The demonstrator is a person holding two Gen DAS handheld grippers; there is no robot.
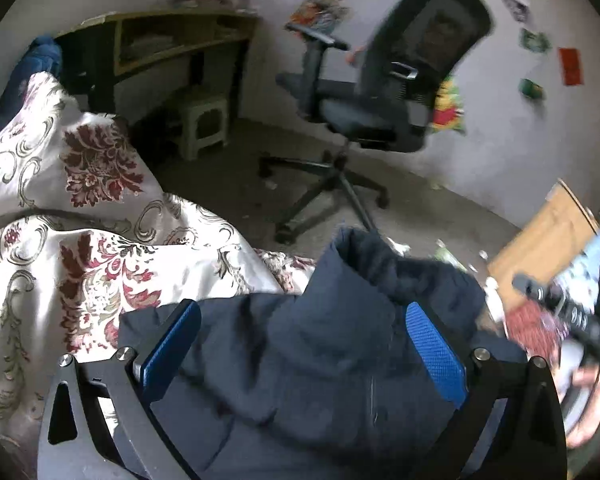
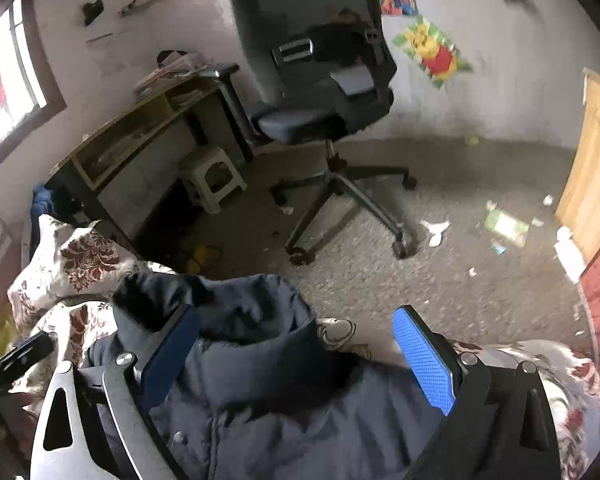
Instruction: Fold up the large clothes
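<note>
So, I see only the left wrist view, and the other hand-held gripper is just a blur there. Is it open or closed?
Observer: The right hand-held gripper is open. The collar of the jacket lies between its fingers, not pinched.
Operator: Can you see any fastening on the jacket?
Observer: Yes, what looks like a small metal snap shows low on its front.
Operator: And from where does the daylight come?
Observer: From a window in the wall at the far left.
</note>
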